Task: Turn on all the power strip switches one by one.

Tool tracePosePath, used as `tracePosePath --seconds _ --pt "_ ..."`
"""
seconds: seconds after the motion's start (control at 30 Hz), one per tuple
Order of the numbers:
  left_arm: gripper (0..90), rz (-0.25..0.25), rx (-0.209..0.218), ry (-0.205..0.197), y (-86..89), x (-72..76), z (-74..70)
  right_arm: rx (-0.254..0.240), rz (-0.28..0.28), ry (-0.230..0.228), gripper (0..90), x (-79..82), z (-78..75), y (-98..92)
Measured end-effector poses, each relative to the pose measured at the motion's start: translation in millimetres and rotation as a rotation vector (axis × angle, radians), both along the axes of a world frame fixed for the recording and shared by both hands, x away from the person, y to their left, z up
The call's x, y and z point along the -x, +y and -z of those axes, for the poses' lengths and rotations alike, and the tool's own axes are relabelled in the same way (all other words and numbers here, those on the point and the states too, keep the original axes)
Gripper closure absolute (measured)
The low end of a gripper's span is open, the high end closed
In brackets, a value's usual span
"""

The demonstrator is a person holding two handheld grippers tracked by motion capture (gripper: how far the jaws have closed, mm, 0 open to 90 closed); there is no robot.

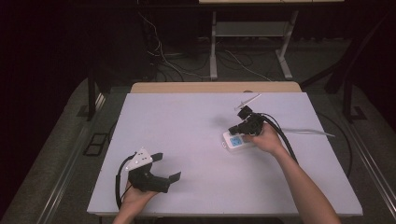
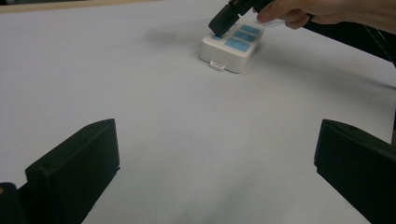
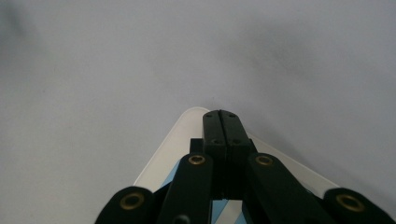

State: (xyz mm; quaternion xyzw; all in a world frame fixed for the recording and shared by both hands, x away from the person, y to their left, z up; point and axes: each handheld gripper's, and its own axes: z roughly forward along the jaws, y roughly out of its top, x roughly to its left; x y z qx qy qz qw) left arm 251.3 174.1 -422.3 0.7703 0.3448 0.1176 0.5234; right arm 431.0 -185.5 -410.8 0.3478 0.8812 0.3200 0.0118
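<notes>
Right gripper (image 1: 235,129): jaws fully closed, holding nothing, tip pressing a blue button on the white power strip (image 1: 235,141). Left gripper (image 1: 167,166): jaws wide apart, empty, over the table (image 1: 187,121).

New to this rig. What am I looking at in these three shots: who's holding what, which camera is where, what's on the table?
There is no robot arm here. A person stands at a white table and holds a hand-held two-jaw gripper in each hand.

The high view is a fixed camera above the person, looking forward and down. The left gripper rests near the table's front edge with its jaws wide apart and nothing between them. The right gripper has its jaws closed together, with the tip pressing down on a small white box with blue buttons, possibly a power strip.

The other two pictures come from cameras riding on the grippers. The left gripper view looks across the table at the box and the other hand. The right gripper view looks down its closed jaws at the box.

A thin white strip lies to the right.
</notes>
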Motion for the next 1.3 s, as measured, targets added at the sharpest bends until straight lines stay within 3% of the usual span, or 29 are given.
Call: tracePosePath --seconds 0.23,0.93,1.3 --pt "0.0 0.002 -0.003 0.000 -1.0 0.2 0.2 -0.015 0.002 0.008 90.0 -1.7 2.4 -1.4" --pt "0.0 -0.001 0.001 0.004 -0.2 -0.7 0.7 0.016 -0.006 -0.013 90.0 1.1 0.7 0.9" --pt "0.0 0.002 0.001 0.004 -1.6 -0.2 0.8 -0.044 0.008 -0.060 90.0 14.0 -23.6 -7.1"
